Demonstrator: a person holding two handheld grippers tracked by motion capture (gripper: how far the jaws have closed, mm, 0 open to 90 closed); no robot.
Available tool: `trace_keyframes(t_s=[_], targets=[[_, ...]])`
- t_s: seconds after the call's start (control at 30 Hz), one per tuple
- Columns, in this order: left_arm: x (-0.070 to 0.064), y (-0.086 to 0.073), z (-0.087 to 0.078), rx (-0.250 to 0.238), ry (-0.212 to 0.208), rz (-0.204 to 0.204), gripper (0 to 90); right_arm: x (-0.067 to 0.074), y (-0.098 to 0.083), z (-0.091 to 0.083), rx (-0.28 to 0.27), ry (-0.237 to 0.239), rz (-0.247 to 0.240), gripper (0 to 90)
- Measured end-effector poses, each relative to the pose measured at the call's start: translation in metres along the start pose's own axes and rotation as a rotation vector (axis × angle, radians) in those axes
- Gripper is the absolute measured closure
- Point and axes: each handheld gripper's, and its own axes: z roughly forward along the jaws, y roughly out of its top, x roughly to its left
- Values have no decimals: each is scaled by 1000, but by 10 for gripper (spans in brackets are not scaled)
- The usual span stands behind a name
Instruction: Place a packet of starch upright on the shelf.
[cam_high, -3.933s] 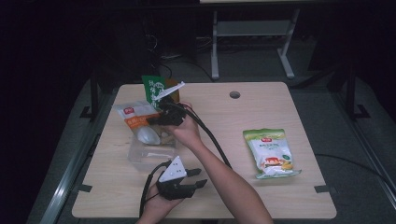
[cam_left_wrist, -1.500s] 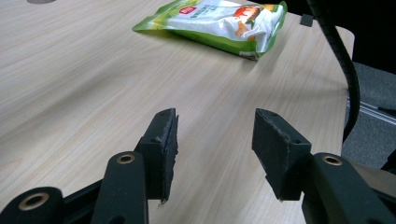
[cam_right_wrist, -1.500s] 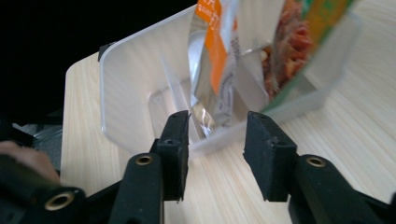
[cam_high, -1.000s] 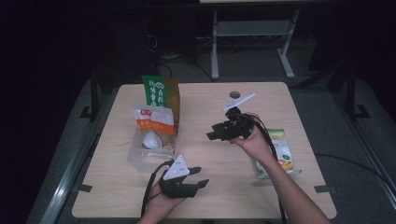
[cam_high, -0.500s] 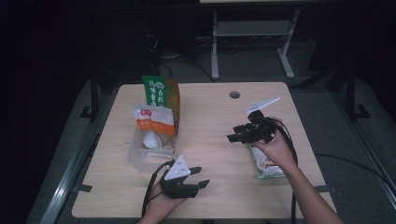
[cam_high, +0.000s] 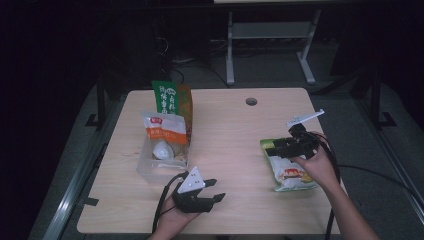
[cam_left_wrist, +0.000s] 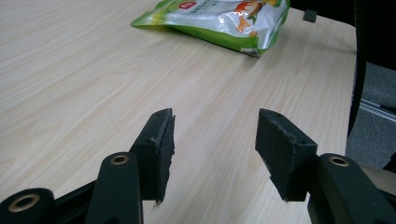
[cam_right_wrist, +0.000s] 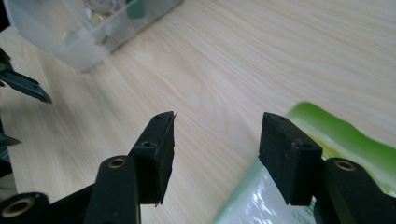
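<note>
The right tongs (cam_high: 271, 149) have crossed the worktop (cam_high: 230, 125) from the clear container (cam_high: 161, 167) side and now hang over the near-left corner of the green snack bag (cam_high: 290, 172), which lies flat just below and beside them. Their jaws have just been opening and stand well apart with nothing between them; in the right gripper view one pad (cam_right_wrist: 287, 156) sits above the bag's green edge (cam_right_wrist: 336, 135) while the other is over bare wood. An orange-and-white packet (cam_high: 164, 131) that the right tongs were handling earlier now stands in the container, leaning against the tall green-and-orange bag (cam_high: 172, 100) behind it, so that item looks placed and the green bag seems to be next. The left tongs (cam_high: 216, 190) have stayed where they were, resting on the worktop just in front of the container, jaws partly spread and empty, pointing across toward the green bag (cam_left_wrist: 219, 21) far ahead of them. The next move probably calls for lowering the right tongs onto the bag's edge and closing on the thin, slippery film.
</note>
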Motion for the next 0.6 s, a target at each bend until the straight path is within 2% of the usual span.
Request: trace_keyframes(t_s=[0.6], targets=[[0,0,1,3,3,-2,456,-29,-38,-19,25,-73,90,443]])
